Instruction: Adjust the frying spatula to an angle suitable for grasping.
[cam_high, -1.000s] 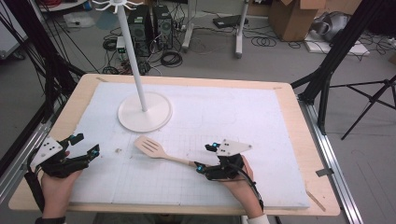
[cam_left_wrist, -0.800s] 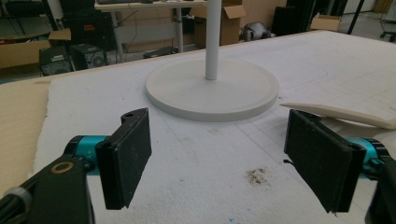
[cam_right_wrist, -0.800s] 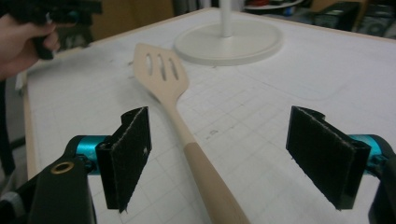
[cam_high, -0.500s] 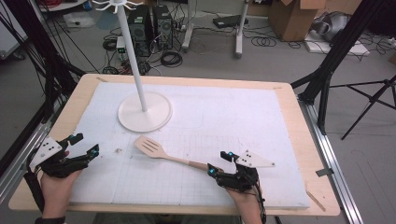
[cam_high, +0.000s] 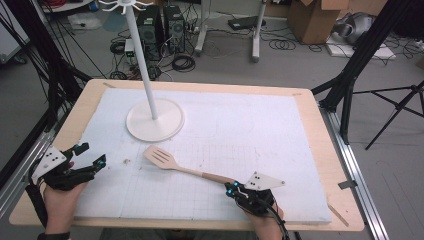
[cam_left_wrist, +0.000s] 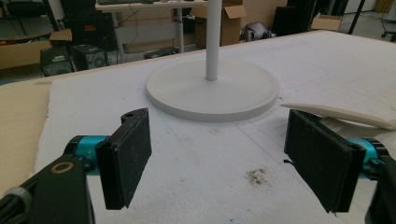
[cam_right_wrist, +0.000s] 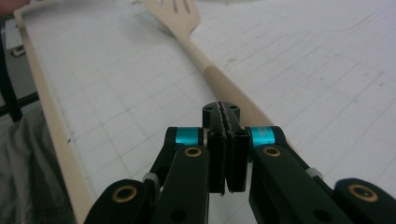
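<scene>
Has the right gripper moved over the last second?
Yes. The right gripper has slid right and toward the table's near edge, away from the stand base, to the spatula handle's end.

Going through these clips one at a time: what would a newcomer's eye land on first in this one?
Probably the wooden spatula lying slantwise on the white mat, with the right gripper at its handle end, jaws pressed together. Next, the tall white stand with its round base toward the far left of the mat. The left gripper sits at the near left, jaws wide apart, holding nothing.
</scene>
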